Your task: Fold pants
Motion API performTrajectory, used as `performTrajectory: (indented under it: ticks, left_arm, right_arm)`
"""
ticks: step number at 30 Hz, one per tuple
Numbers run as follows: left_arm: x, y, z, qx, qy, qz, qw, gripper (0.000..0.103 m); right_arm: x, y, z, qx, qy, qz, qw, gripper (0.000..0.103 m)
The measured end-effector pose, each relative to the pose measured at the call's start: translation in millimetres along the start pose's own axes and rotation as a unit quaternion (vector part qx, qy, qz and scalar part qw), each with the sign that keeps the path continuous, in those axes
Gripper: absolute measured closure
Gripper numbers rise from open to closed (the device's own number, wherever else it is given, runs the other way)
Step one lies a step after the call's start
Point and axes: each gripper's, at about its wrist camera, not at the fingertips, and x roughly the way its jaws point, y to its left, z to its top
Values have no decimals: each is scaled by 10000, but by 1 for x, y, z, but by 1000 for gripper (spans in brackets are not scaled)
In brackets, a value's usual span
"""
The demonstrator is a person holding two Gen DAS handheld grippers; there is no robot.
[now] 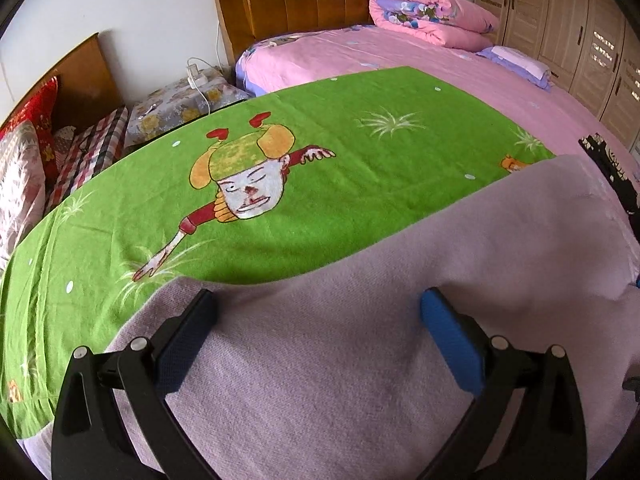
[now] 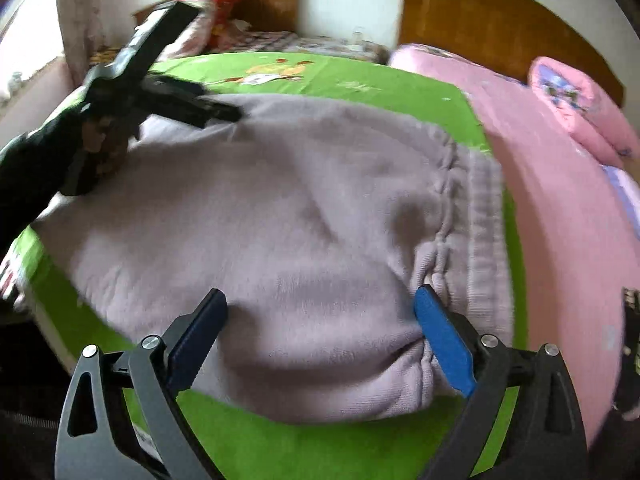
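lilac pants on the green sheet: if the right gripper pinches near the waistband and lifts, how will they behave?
Likely floppy: the pants lie in soft creases, so whatever isn't pinched should sag. The gathered waistband looks thicker, probably a firmer hold for the open right gripper. The knit looks fuzzy, so pushing probably bunches it on the green sheet rather than sliding it.

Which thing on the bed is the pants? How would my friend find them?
Look at the big bed with the pink sheet, then find the bright green cartoon cloth spread across it. The pants lie flat on that cloth. They are the only pale lilac, fuzzy thing there, with a gathered elastic waistband at one end, unlike the rolled pink quilt by the headboard.
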Motion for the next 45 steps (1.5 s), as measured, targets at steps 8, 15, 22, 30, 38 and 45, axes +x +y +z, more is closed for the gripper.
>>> performTrajectory:
  ticks: [8,15,22,30,38,45]
  left_arm:
    - [-118,66,-70,-1553,-1159,-359,9804,2]
    - [-192,191,-231,-3542,-889,558,9293,2]
    - [-280,306,-390,-5647,-1709,748,8039,2]
    - [-287,376,-474,-6567,-2277,353,7181,2]
    - [-283,409,-475,-6543,-2839,-47,7009,4]
    - [-271,436,-473,-6406,-3004,-121,7066,38]
  right_arm:
    - [-12,98,64,-597,-670,293,9955,11]
    - [31,253,116,-2198,-605,1197,9663,11]
    - [67,420,156,-3092,-571,2249,9223,11]
    - [107,532,174,-3395,-357,2682,9008,11]
    - [114,530,183,-3205,-138,2713,9075,5]
    - [115,535,177,-3210,-124,2722,9070,4]
